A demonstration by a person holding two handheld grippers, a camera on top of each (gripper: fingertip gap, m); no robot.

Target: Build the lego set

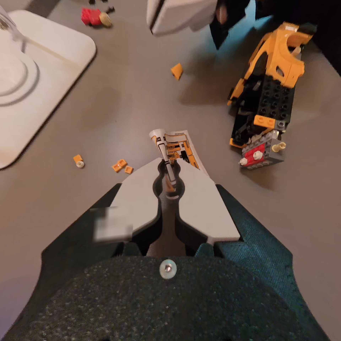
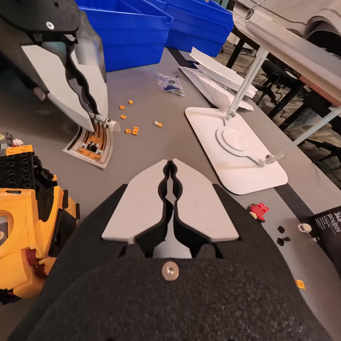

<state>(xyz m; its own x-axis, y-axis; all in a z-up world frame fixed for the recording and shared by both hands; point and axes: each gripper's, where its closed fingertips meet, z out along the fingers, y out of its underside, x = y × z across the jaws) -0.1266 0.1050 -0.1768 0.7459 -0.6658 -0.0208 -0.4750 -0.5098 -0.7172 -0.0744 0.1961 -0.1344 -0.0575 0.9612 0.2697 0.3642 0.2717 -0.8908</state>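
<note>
My left gripper [image 1: 169,162] is shut on a white sticker sheet [image 1: 178,145] printed with orange and black shapes. The sheet curls up between the pads, and its far end rests on the grey table [image 1: 129,103]. The right wrist view shows the same grip: the left gripper [image 2: 94,120] comes down from the upper left and pinches the sheet [image 2: 90,147]. My right gripper [image 2: 169,161] is shut with nothing between its pads and hovers above the table. It shows blurred at the top of the left wrist view [image 1: 177,16].
An orange and black brick car [image 1: 267,88] lies to the right of the sheet and at the left of the right wrist view [image 2: 24,221]. Small orange tiles [image 1: 121,165] are scattered nearby. There are also a white lamp base [image 2: 236,147], blue bins [image 2: 138,36], a parts bag [image 2: 170,84] and a red minifigure [image 2: 258,212]. There is about 12 centimetres between the tips of the two grippers. The red minifigure [image 2: 258,212] is closer to my right gripper, around 15 centimetres from its tips; the left tips are 25 centimetres off. It turns up in the left wrist view [image 1: 96,15] as well.
</note>
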